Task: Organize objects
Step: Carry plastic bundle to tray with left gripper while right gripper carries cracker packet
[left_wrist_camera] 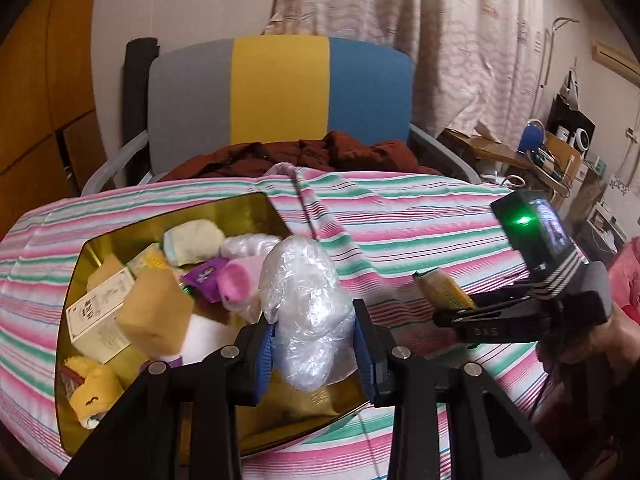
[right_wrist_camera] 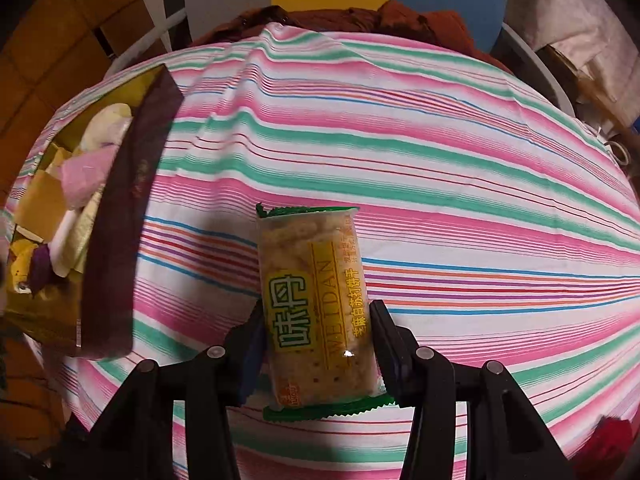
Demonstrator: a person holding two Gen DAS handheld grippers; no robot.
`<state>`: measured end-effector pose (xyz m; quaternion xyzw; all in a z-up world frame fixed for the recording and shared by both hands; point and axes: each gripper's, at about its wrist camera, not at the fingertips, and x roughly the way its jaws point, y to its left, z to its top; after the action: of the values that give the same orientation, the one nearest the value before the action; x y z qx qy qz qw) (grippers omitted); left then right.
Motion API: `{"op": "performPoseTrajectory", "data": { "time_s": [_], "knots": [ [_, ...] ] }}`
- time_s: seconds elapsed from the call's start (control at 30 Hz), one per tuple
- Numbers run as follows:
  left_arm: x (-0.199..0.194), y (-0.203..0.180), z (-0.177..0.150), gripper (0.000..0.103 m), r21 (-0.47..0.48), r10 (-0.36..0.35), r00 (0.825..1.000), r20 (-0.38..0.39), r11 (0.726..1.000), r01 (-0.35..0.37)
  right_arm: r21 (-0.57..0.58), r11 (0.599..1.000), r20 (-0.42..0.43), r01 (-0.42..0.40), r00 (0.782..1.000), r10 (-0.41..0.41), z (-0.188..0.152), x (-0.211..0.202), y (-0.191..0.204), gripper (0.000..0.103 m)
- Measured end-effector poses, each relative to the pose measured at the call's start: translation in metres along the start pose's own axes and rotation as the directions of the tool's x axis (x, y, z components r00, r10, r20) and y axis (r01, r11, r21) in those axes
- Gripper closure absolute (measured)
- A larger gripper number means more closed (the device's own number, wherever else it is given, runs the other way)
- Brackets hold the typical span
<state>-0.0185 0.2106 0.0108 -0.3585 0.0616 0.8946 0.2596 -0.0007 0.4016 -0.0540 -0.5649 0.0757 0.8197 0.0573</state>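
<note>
— Between the fingers of the left gripper (left_wrist_camera: 314, 344), what is that?
— 1 crumpled ball of clear plastic film (left_wrist_camera: 306, 312), shiny and whitish, pinched by the blue pads on both sides. It hangs above the near corner of the gold tin (left_wrist_camera: 256, 204).

— And the right gripper (right_wrist_camera: 318, 348)?
— It clamps 1 cracker packet (right_wrist_camera: 316, 304), clear wrap with green serrated ends and a yellow label reading "WEI DAN". The lower half sits between the jaws; the upper half sticks out forward over the striped cloth (right_wrist_camera: 460, 168).

— What lies in the tin?
— 1 pink roll (left_wrist_camera: 236, 282), 1 pale yellow roll (left_wrist_camera: 194, 240), 1 purple packet (left_wrist_camera: 204, 276), 1 white printed box (left_wrist_camera: 100, 312), 1 tan block (left_wrist_camera: 154, 312) and 1 yellow plush thing (left_wrist_camera: 94, 394). More clear film sits behind the pink roll; how much, I cannot tell.

— Where is the tin from the right side?
— At the left edge, well apart from the packet, its dark outer wall facing the camera.

— Anything behind?
— 1 chair (left_wrist_camera: 280, 92) in grey, yellow and blue, with dark red clothing (left_wrist_camera: 320, 156) on its seat.
</note>
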Motion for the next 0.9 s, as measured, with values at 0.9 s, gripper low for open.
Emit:
{"op": "performPoseTrajectory", "data": {
  "time_s": [0.9],
  "knots": [
    [-0.002, 0.037, -0.022, 0.068, -0.063, 0.062, 0.998, -0.032, 0.996, -0.064, 0.035, 0.982, 0.206, -0.183, 0.963, 0.172, -0.004, -0.025, 0.053, 0.053]
  ]
}}
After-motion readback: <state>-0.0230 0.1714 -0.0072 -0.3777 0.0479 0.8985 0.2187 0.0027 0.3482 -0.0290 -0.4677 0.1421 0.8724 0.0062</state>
